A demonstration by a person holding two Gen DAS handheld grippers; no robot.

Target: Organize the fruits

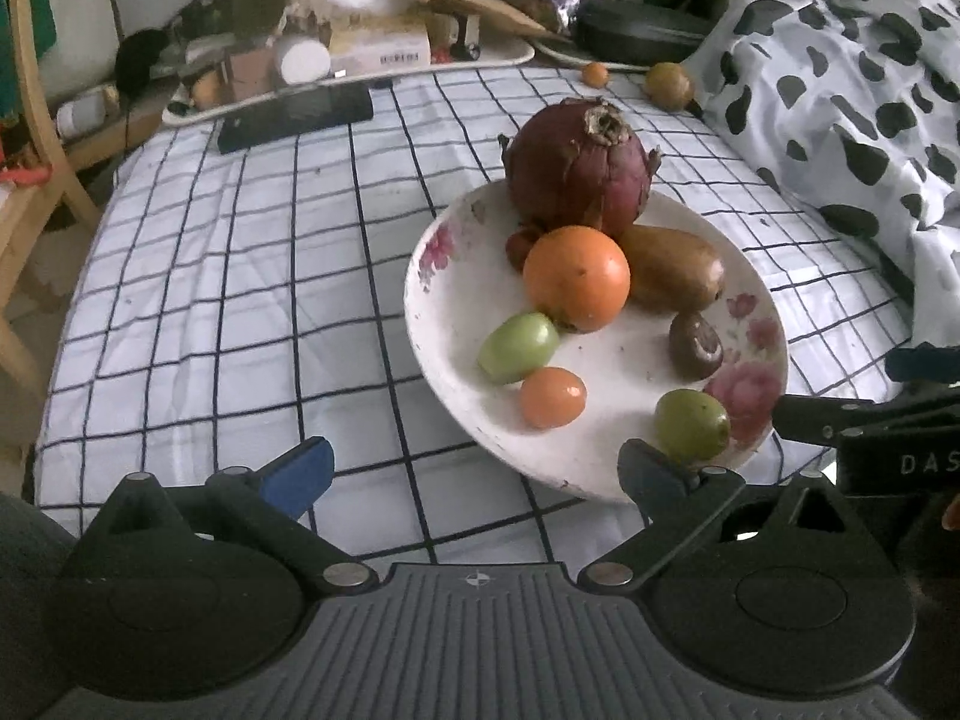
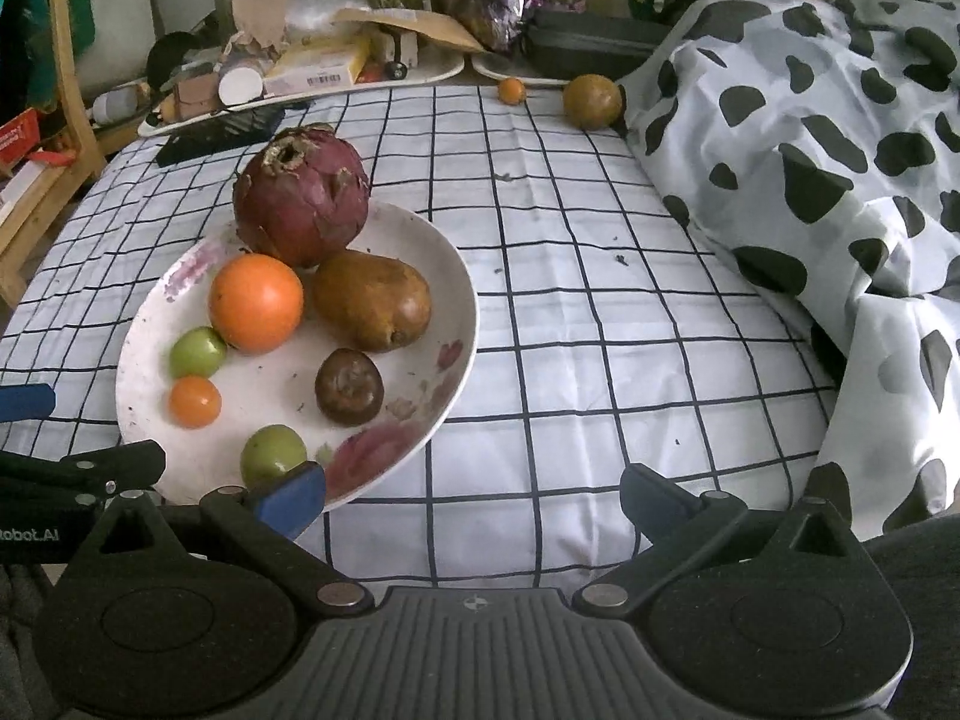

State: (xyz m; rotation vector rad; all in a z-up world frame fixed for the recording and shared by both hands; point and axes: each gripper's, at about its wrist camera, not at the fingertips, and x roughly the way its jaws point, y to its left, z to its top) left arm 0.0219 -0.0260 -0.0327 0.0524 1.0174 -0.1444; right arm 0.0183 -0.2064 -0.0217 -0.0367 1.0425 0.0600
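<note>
A white floral plate (image 1: 462,324) (image 2: 150,438) on the checked cloth holds a dark red dragon fruit (image 1: 579,165) (image 2: 303,195), an orange (image 1: 576,277) (image 2: 256,303), a brown pear (image 1: 672,267) (image 2: 372,299), a dark brown fruit (image 1: 695,345) (image 2: 349,387), two green fruits (image 1: 519,347) (image 1: 691,425) and a small orange fruit (image 1: 552,397) (image 2: 194,401). My left gripper (image 1: 474,474) is open and empty at the plate's near edge. My right gripper (image 2: 474,498) is open and empty, right of the plate. A small orange fruit (image 2: 512,90) and a yellow-brown fruit (image 2: 592,101) lie at the far edge.
A cow-print quilt (image 2: 810,150) is heaped on the right. Cluttered trays (image 2: 300,90) and a black phone (image 1: 294,117) line the far side. A wooden chair (image 1: 24,120) stands at the left. Open checked cloth (image 1: 240,276) lies left of the plate.
</note>
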